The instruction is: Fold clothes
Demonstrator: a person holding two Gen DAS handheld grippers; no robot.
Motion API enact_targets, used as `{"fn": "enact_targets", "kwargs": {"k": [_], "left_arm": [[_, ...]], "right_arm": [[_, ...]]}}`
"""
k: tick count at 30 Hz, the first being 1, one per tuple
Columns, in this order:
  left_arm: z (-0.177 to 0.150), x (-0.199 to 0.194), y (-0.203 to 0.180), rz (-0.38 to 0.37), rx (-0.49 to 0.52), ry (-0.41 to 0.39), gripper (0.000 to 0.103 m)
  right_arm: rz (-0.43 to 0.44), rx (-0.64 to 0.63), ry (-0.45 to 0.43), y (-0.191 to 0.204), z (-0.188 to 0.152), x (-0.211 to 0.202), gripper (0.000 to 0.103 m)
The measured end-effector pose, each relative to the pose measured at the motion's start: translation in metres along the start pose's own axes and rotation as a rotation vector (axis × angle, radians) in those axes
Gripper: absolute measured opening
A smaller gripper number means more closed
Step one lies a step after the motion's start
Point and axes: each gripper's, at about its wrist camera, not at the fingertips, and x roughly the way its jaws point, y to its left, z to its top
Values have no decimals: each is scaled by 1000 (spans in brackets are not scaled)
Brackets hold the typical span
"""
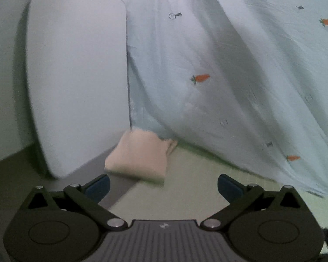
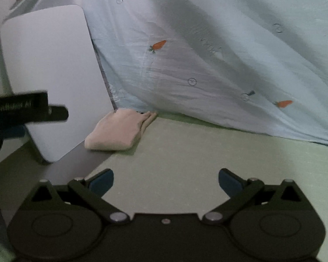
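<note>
Both the left tongs (image 1: 163,184) and right tongs (image 2: 166,179) gape wide and empty while the folded peach garment (image 2: 118,130), soft, light and floppy, lies left of centre against the white board (image 2: 52,76), best pinched along its thick folded edge.

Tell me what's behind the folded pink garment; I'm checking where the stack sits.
Behind the folded pink garment hangs a pale blue carrot-print sheet, and a white rounded panel stands beside it. What the sheet covers cannot be seen.
</note>
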Motion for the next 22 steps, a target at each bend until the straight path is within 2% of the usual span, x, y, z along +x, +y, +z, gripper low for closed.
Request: {"fn": "enact_targets", "kwargs": {"k": [4,10,16,22], "left_arm": [[-30,-43,-26,41,20,-2,103],[-63,-88,-57,47,-7,30,103],[-83,-115,-79,58,-16,42,103],[-96,-132,-89,74,-17,36,103]], "right_arm": [[1,-25,14,-18,-21,-36,103],[10,-63,24,-37,-47,-85,103],[12,-77,23,-55,-62,-119,103],[23,-73,25,-68,-71,-135,103]]}}
